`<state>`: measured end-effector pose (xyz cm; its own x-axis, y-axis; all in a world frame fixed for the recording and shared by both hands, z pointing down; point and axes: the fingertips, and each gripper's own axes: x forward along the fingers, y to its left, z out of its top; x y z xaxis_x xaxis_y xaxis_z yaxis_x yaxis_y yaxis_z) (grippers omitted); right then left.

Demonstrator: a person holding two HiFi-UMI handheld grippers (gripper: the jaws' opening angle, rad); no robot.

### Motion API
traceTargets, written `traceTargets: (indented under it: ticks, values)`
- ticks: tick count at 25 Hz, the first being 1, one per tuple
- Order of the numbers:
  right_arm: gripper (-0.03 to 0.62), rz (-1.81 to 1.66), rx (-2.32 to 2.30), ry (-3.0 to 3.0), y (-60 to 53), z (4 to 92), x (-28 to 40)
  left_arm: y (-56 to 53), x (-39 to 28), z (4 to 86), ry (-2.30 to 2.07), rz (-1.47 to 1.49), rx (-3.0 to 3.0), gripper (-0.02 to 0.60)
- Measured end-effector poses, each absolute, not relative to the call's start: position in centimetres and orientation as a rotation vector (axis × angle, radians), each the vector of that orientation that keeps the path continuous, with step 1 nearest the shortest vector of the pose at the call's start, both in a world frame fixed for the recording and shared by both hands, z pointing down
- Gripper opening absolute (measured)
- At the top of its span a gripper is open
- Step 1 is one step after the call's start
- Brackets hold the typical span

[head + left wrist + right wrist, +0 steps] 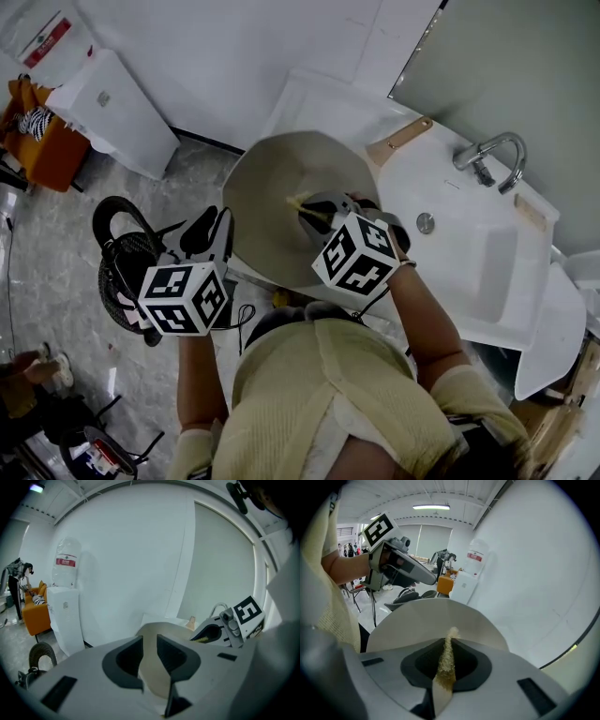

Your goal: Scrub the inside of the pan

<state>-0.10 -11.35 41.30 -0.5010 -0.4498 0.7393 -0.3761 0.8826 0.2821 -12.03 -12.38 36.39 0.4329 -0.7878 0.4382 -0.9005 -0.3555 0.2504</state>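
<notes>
My left claw (149, 662) pinches the pan (161, 630) by its near edge. The left gripper view shows the beige metal running up between the two dark pads, which are a little apart with the rim filling the gap. My right claw (446, 663) is pressed together on a thin yellowish scrub pad (447, 651), seen edge-on, its frayed tip poking out past the pads toward the pan's pale face.

Only the head view gives the whole layout. The pan is tilted up in the air in front of me, between both claws, just left of the white sink (487, 281) and partly over its corner. There the pad shows as a short yellow strip lying across the pan's middle; I cannot tell whether it touches.

The right gripper view shows the pan's rim arcing above the pad, with my other claw beyond its far edge. The left gripper view adds the water dispenser (65, 620) against the wall, an orange seat (36, 613) further left, and the faucet (220, 607) behind my right claw.

The sink's edge and faucet are close on the right, and the white wall is ahead. Open floor (66, 234) lies to the left and below, apart from a black round frame (122, 248) beside my left claw.
</notes>
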Motion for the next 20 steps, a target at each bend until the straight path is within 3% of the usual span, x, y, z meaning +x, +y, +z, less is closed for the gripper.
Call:
traceTargets:
  ticks: [20]
  values:
    - [0.053,0.329,1.119,-2.47,-12.7,35.5,5.8,-12.2,-7.3,34.8,-1.353,0.318,2.341,0.101]
